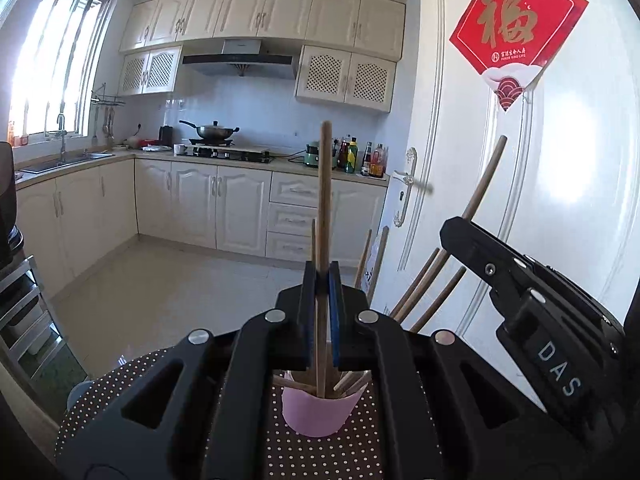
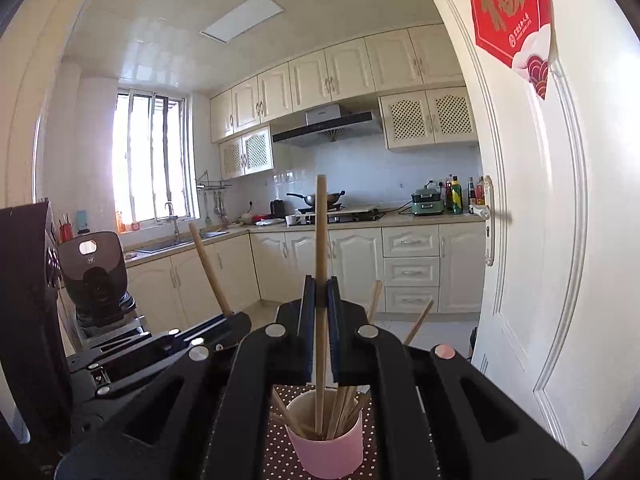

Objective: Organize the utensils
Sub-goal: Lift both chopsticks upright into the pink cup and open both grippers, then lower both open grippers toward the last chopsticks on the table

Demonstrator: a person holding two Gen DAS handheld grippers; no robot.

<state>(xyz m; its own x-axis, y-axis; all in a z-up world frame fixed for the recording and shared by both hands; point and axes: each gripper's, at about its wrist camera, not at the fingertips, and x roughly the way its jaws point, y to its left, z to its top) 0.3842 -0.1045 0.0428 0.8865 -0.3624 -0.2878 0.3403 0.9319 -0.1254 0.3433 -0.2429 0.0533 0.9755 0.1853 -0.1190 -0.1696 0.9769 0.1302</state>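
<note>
A pink cup [image 1: 316, 412] with several wooden chopsticks stands on a brown dotted cloth [image 1: 320, 456]. My left gripper [image 1: 323, 276] is shut on one upright chopstick [image 1: 325, 184] whose lower end is inside the cup. To its right, my right gripper [image 1: 460, 232] pinches another chopstick [image 1: 486, 176]. In the right wrist view the right gripper [image 2: 320, 284] is shut on an upright chopstick [image 2: 321, 232] that reaches down into the pink cup [image 2: 328, 452]. The left gripper [image 2: 236, 320] shows at the left with its chopstick [image 2: 208, 268] slanting up.
A white door [image 1: 540, 200] with a red paper square [image 1: 516, 28] is close on the right. A black appliance [image 2: 96, 272] and a metal rack [image 1: 24, 312] stand at the left. Kitchen cabinets and a counter [image 1: 200, 200] lie beyond open floor.
</note>
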